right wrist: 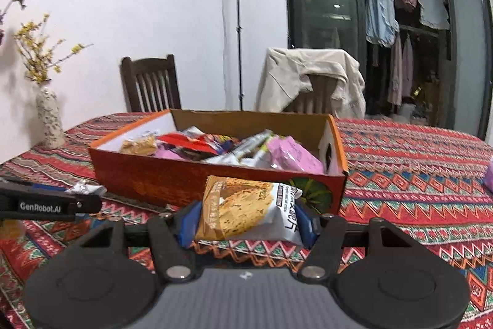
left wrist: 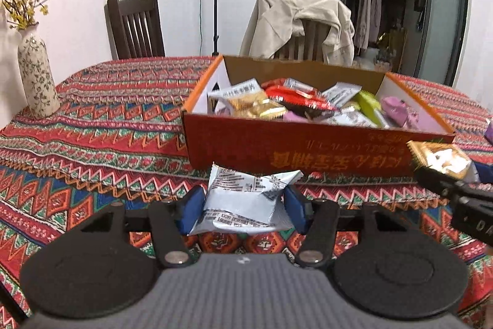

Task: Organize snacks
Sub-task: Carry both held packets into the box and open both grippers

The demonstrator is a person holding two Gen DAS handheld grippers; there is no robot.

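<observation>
the orange box (left wrist: 277, 150) of snacks stands just ahead on the desk (left wrist: 92, 144). left hand-held gripper (left wrist: 243, 205) clamps a white packet (left wrist: 243, 199) lying crosswise; right hand-held gripper (right wrist: 249, 224) grips a cookie packet (right wrist: 243, 205), likewise crosswise.

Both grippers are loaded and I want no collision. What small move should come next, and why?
Probably carry the left gripper with its silver packet forward over the open orange box first; the right gripper holds a cookie packet near that wall.

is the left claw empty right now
No, the left claw is clamped on a white snack packet, held in front of the orange box.
</observation>
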